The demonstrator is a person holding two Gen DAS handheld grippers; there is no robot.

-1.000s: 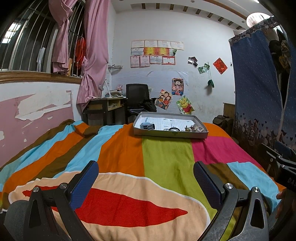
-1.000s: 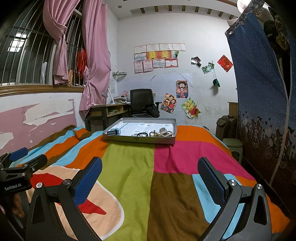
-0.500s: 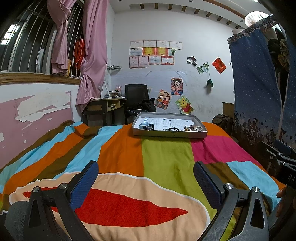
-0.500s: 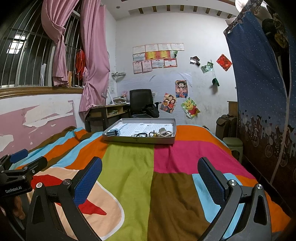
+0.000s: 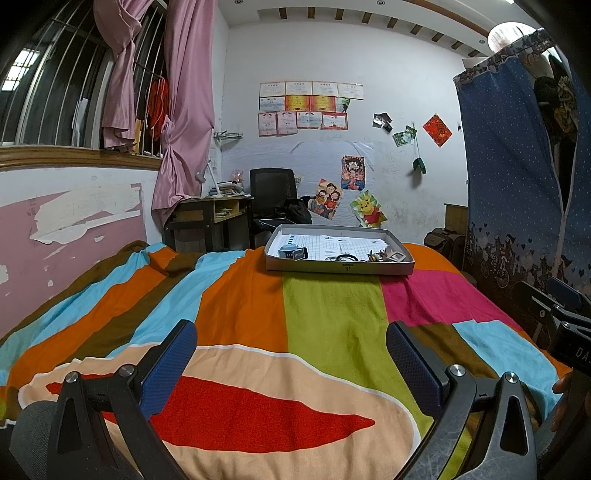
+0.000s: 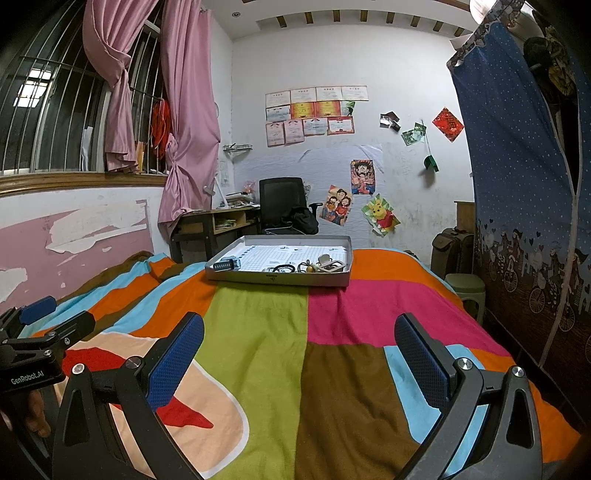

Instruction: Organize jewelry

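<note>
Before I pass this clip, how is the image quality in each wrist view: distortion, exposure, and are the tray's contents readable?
Left wrist view: strong fisheye bending, dark vignetted corners, ceiling lamp blown out; the tray is sharp but its small items are too tiny to identify. Right wrist view: same barrel distortion, window patch overexposed, tray evenly lit, contents still indistinct.

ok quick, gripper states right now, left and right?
Left gripper: open, holding nothing, above the bedspread.
Right gripper: open, holding nothing, short of the tray.
</note>
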